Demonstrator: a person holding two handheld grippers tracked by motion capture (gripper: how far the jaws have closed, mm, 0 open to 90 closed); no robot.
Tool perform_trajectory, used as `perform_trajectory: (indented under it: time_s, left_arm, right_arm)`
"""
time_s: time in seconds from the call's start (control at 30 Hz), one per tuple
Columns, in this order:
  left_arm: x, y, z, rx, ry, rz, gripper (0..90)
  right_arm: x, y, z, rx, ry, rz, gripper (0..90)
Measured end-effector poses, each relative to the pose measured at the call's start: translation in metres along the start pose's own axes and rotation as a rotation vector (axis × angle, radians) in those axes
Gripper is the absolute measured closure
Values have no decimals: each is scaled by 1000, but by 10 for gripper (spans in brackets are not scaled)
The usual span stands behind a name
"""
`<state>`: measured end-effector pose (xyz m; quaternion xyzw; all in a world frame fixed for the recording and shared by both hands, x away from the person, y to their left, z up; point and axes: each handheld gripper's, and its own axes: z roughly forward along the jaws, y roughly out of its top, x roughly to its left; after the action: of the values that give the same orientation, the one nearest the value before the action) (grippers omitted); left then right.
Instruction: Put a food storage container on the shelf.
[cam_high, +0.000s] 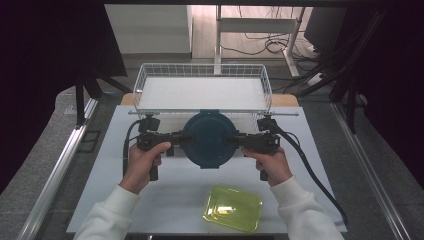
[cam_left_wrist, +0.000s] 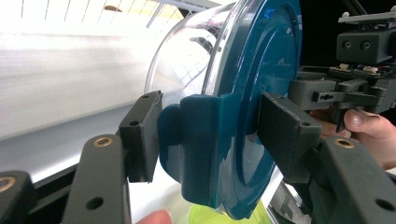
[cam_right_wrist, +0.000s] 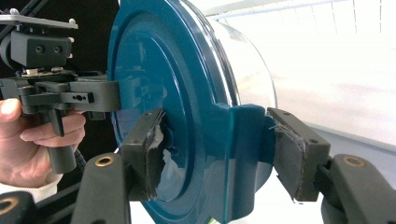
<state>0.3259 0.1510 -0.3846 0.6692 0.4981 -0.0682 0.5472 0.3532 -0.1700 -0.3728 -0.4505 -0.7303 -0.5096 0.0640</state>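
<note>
Teal, glossy round lid (cam_high: 209, 138) on a clear container is clamped at opposite latches by left claw (cam_high: 181, 137) and right claw (cam_high: 235, 139).

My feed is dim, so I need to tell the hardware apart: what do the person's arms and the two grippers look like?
Both sleeves are white with ribbed cuffs. The left gripper and right gripper are matte black, each with a pistol-style handle, two flat rectangular jaws, brass-coloured pivot bushings and a thick black cable. In the right gripper view, the pads look frayed and worn.
</note>
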Motion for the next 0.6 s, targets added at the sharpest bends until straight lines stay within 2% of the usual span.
perform_trajectory:
  time_s: [0.2, 0.4, 0.6]
  left_arm:
    - [-2, 9, -2, -4, 0, 6, 422]
    - [-3, 20, -5, -16, -4, 12, 421]
    - [-8, 36, -9, -27, -2, 27, 422]
  right_arm:
    - [2, 9, -1, -3, 2, 4, 391]
    - [6, 21, -2, -13, -4, -13, 391]
    - [10, 35, -4, -24, 1, -13, 392]
